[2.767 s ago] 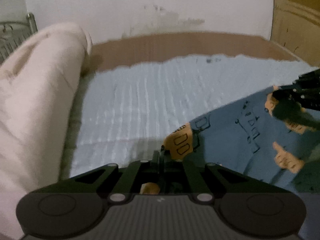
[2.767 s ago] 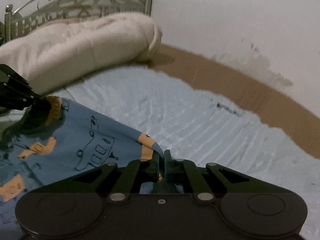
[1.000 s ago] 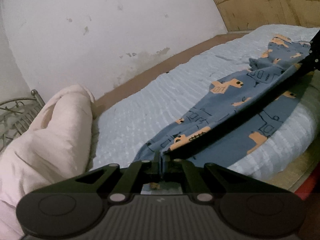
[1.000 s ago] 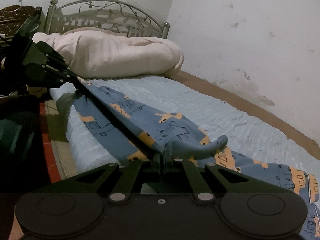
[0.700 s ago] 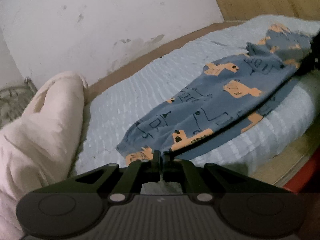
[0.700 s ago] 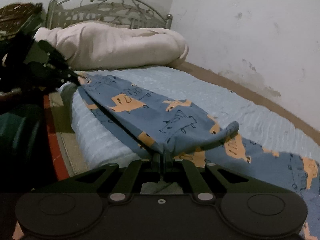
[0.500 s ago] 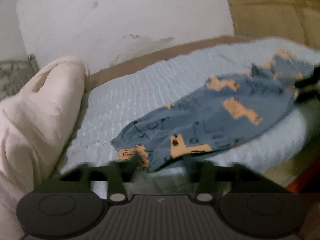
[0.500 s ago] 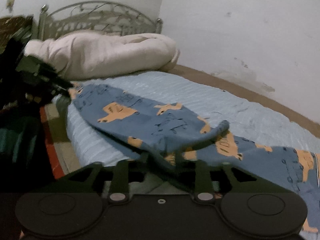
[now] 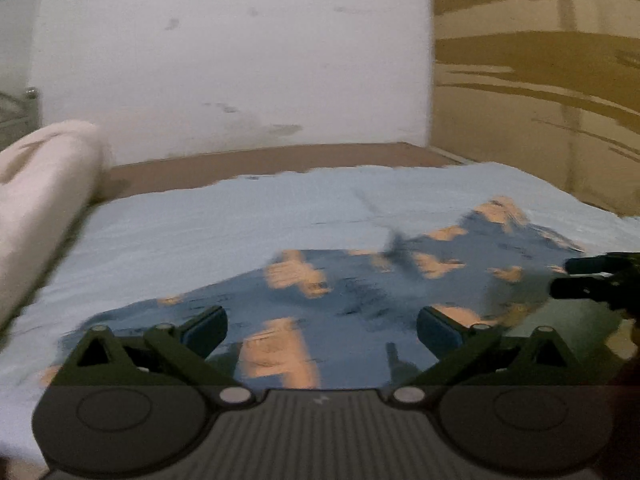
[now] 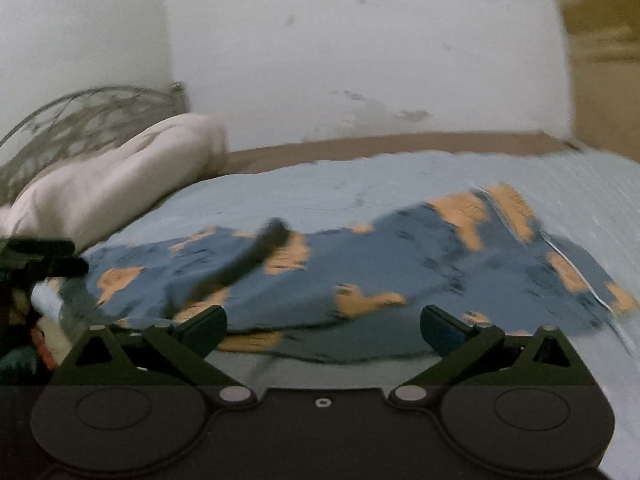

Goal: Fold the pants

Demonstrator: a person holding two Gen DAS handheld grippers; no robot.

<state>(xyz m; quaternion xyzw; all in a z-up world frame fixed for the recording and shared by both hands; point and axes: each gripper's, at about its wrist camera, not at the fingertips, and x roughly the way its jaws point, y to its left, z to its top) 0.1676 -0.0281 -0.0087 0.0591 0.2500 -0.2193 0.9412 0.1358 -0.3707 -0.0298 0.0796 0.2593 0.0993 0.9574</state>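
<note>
Both claws stand wide and hold nothing: the left claw [image 9: 322,330] and right claw [image 10: 324,330] hover at the near edge of the bed [image 9: 224,220], apparently so the pants [image 10: 400,264] can settle flat. The pants lie spread lengthwise just ahead of each claw. Beyond them the sheet is bare. A rolled duvet [image 10: 112,184] sits far left.

Bed with pale blue ribbed cover [image 9: 240,220], brown strip along far edge by white wall. On it: blue pants with orange vehicle print [image 10: 400,264], spread flat near front edge; bulky cream rolled duvet [image 10: 112,184] at left end, against grey metal scrollwork headboard [image 10: 80,116].
</note>
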